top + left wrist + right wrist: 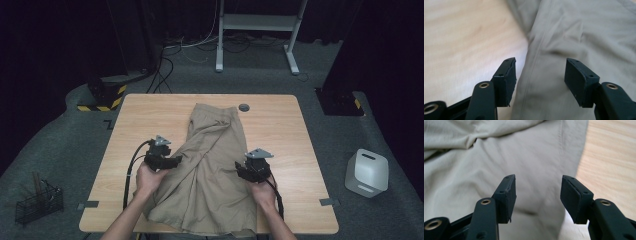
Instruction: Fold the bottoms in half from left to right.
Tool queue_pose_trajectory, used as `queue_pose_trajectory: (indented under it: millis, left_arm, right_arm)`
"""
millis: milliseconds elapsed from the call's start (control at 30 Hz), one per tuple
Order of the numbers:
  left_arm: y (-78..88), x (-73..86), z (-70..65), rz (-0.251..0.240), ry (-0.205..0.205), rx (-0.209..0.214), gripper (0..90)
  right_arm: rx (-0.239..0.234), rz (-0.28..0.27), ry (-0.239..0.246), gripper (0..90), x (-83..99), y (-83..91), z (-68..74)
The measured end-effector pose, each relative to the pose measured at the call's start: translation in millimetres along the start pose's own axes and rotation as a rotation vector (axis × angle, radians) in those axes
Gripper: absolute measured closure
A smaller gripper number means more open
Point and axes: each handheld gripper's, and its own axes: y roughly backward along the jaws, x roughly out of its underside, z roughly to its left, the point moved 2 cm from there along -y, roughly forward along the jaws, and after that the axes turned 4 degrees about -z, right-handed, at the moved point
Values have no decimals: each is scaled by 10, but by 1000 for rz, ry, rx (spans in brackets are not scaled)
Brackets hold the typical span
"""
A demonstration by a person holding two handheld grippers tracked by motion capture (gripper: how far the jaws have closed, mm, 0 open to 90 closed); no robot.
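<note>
A tan pair of shorts (212,165) lies crumpled down the middle of the wooden table (280,125), waistband at the far end. My left gripper (172,161) hovers at the garment's left edge, jaws open and empty. In the left gripper view the cloth (579,37) and its seam run under the gap between the pads (509,77). My right gripper (242,170) sits over the cloth near its right edge, jaws open with nothing between them. In the right gripper view the fabric (499,157) lies below the pads (571,200) and bare wood shows at the right.
A small grey round disc (244,107) sits near the table's far edge. On the floor stand a white box (367,172) at the right and a black wire basket (37,202) at the left. A white desk frame (257,22) and cables lie beyond the table.
</note>
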Motion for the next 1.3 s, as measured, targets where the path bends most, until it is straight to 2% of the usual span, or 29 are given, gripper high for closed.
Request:
queue_pose_trajectory:
  millis: [33, 133, 200, 267, 300, 333, 367, 400, 433, 467, 533, 567, 600, 633, 700, 800, 833, 933, 967, 1000, 1033, 1067, 1100, 1133, 1233, 1300]
  left_arm:
    - [10, 107, 51, 15, 31, 5, 426]
    - [-11, 194, 97, 33, 40, -6, 425]
    - [-66, 272, 131, 61, 61, -1, 434]
    - [-99, 313, 141, 70, 55, 14, 546]
    - [-96, 315, 143, 75, 48, 7, 662]
    - [-88, 309, 146, 89, 51, 19, 662]
    - [-71, 301, 128, 103, 40, 38, 785]
    - [-71, 301, 128, 103, 40, 38, 844]
    - [-50, 290, 112, 101, 29, 44, 844]
    - [-32, 279, 103, 94, 32, 48, 883]
    - [52, 228, 67, 54, 41, 66, 890]
    - [168, 157, -18, -8, 39, 103, 891]
    - [231, 120, -72, -33, 25, 126, 892]
    - [231, 120, -72, -33, 25, 126, 892]
    - [338, 53, -247, -79, 11, 199, 892]
    - [347, 25, -492, -81, -12, 293, 892]
    - [261, 55, -631, -54, -25, 314, 892]
    - [64, 136, -752, 13, -71, 281, 891]
    - [-32, 176, -771, 43, -76, 269, 891]
    - [-117, 214, -778, 70, -79, 254, 891]
    - [-233, 263, -753, 82, -68, 214, 891]
    - [-233, 263, -753, 82, -68, 214, 892]
    - [-261, 268, -724, 65, -31, 211, 892]
    - [-269, 263, -708, 60, -19, 204, 892]
    - [-310, 217, -648, 53, -46, 149, 893]
    - [-350, 172, -586, 57, -48, 133, 893]
  right_arm:
    - [-4, 1, -6, 468, 29, 18, -8]
    - [-8, 6, -11, 478, 85, 34, -16]
    - [-19, 16, -11, 506, 135, 25, -11]
    - [-28, 31, -7, 559, 179, 3, 7]
    - [-40, 48, 4, 587, 215, -19, 23]
    - [-40, 48, 4, 587, 215, -19, 23]
    - [-36, 58, 14, 596, 245, -23, 36]
    - [-34, 55, 17, 598, 253, -17, 37]
    - [-34, 55, 17, 598, 253, -17, 37]
    - [-36, 53, 21, 598, 259, -12, 31]
    - [-35, 50, 26, 600, 261, -14, 28]
    - [-32, 48, 29, 600, 261, -17, 29]
    - [-29, 47, 27, 600, 262, -19, 34]
    - [-29, 47, 27, 600, 262, -19, 34]
    - [-26, 44, 29, 599, 260, -25, 38]
    - [-32, 52, 31, 598, 249, -28, 42]
    - [-40, 56, 31, 596, 244, -27, 43]
    - [-73, 41, 22, 577, 237, 33, 52]
    - [-94, 14, 37, 566, 239, 101, 66]
    - [-94, 14, 37, 566, 239, 101, 66]
    - [-93, 7, 57, 547, 274, 183, 83]
    - [-93, 7, 57, 547, 274, 183, 83]
    - [-95, 7, 60, 542, 306, 216, 82]
    - [-101, 17, 55, 533, 354, 244, 76]
    - [-99, 49, 44, 523, 446, 232, 55]
    - [-85, 36, 45, 532, 450, 210, 54]
